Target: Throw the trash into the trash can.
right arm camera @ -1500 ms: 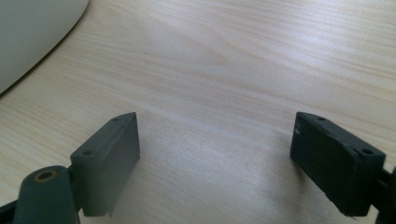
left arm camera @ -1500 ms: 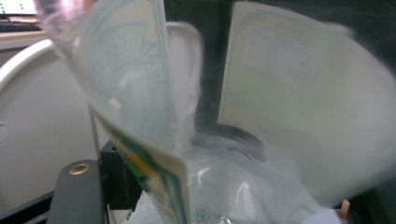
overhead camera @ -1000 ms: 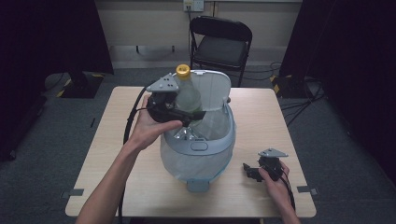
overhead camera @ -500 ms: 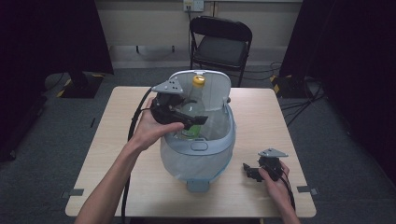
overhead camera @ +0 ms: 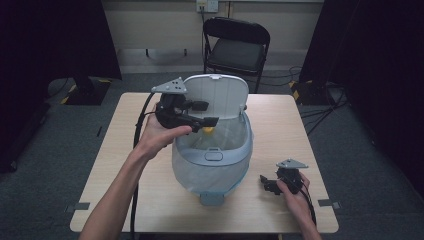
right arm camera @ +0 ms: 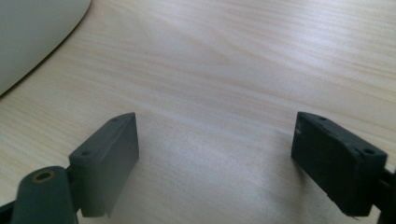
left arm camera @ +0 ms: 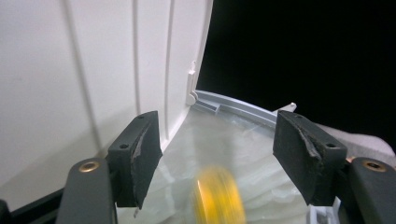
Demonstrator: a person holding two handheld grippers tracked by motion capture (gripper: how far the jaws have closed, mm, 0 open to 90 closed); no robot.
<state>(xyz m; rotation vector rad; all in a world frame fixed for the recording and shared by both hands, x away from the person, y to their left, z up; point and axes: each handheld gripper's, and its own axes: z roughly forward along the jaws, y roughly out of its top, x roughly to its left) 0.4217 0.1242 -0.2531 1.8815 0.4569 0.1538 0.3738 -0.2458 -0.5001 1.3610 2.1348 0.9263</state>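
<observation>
Inside the bin [overhead camera: 212,150], bottle [overhead camera: 208,130], yellow cap up, long axis unclear

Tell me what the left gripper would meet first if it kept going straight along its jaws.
Probably the yellow cap of the bottle dropping into the bin's clear liner, blurred just beyond the open left gripper. Past it lies the liner and the bin rim; the raised white lid stands alongside. Depth is uncertain.

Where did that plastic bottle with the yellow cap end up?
In the high view its yellow cap shows inside the lined pale-blue bin, at the back left, just below the left tool.
</observation>
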